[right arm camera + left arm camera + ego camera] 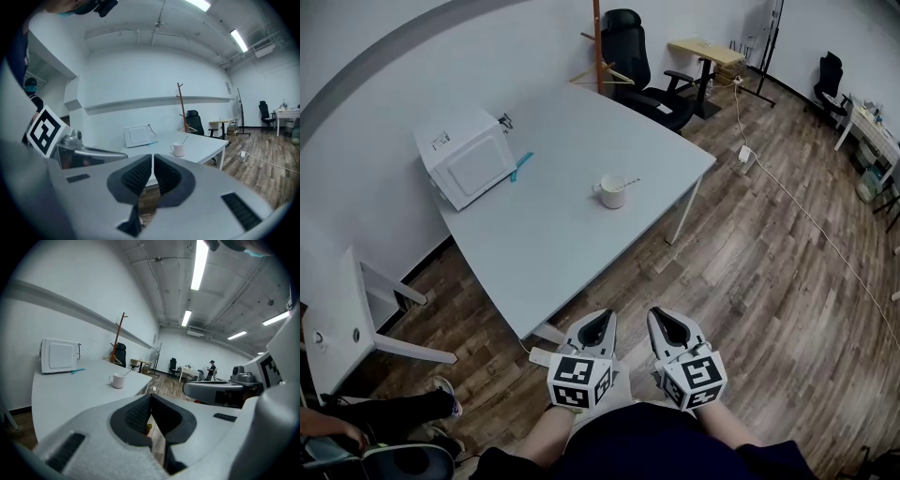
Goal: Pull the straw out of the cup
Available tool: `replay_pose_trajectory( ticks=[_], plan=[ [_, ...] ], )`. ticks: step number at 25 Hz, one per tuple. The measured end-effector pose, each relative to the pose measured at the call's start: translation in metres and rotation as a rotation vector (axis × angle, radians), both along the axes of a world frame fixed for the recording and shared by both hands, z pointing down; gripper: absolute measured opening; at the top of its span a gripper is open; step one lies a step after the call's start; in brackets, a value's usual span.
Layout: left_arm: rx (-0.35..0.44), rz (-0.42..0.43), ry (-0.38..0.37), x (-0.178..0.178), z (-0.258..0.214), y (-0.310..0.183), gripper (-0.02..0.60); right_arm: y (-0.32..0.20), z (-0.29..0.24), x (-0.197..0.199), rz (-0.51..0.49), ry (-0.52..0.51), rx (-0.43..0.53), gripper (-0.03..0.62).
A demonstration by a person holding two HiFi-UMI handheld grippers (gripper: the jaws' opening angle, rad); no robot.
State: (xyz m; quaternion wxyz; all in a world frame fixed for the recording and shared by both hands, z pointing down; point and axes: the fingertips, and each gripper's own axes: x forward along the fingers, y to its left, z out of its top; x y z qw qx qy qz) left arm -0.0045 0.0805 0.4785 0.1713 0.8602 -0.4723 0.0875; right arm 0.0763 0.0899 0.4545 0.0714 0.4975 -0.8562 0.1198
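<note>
— Head view first: where is the thin pale straw (629,181)?
— It leans in the white ceramic cup (611,193). The cup stands on the pale grey rectangular table (544,244), toward its right edge, well apart from the white box-shaped microwave (465,156).
— And your tools?
— My left gripper (602,319) and right gripper (662,317) hang side by side off the table's near corner, well short of the cup. Each gripper view shows my jaws closed together, clasping nothing, touching nothing.
</note>
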Motion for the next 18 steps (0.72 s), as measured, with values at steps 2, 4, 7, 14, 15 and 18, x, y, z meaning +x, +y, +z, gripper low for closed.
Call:
replay_pose_trajectory(
  ticks=[2, 4, 7, 14, 15, 18],
  plan=[
    [-0.002, -0.002, 0.002, 0.000, 0.001, -0.012, 0.018, -0.012, -0.001, -0.001, -0.003, -0.001, 0.000, 0.035],
    [-0.003, -0.004, 0.004, 0.001, 0.001, -0.023, 0.018, -0.023, 0.000, -0.001, -0.006, 0.001, -0.004, 0.035],
    [-0.005, -0.004, 0.007, 0.001, 0.002, -0.040, 0.018, -0.039, 0.002, 0.000, -0.007, 0.005, -0.011, 0.035],
    [-0.013, -0.007, 0.011, -0.002, 0.000, -0.074, 0.018, -0.073, 0.003, -0.006, -0.020, 0.013, -0.028, 0.035],
    [-0.015, -0.008, 0.010, -0.003, 0.000, -0.078, 0.018, -0.078, 0.003, -0.007, -0.022, 0.014, -0.030, 0.035],
    [-0.018, -0.012, 0.008, -0.010, -0.003, -0.093, 0.018, -0.093, 0.001, -0.013, -0.031, 0.018, -0.031, 0.035]
  ],
)
